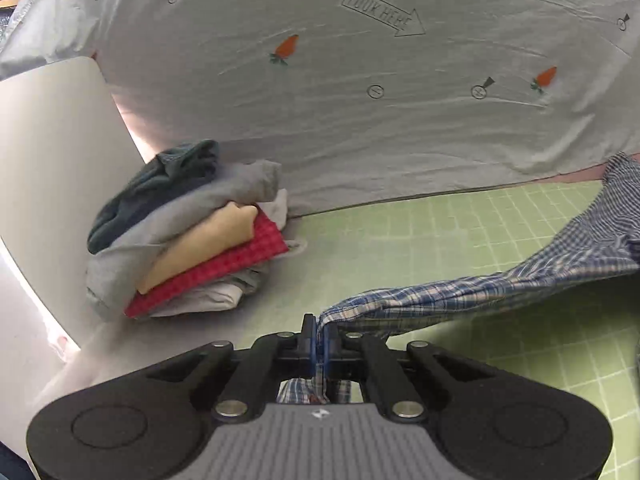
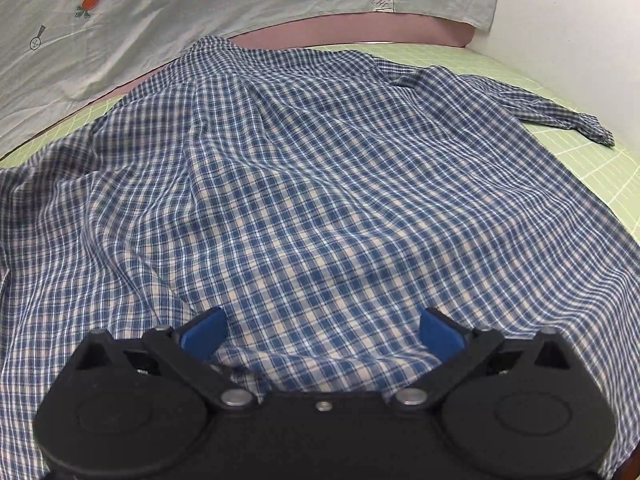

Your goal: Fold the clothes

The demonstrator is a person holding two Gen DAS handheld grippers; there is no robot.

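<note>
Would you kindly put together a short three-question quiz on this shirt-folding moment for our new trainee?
1. True or false: the left tongs are shut on the plaid shirt.
2. Multiple choice: the right tongs are A) shut on a sleeve, B) open above the shirt, C) out of view.
3. Fill in: in the pile of folded clothes on the green mat, the checked item near the bottom is ____.

Key
1. True: its fabric is pinched between the blue pads.
2. B.
3. Red.
</note>
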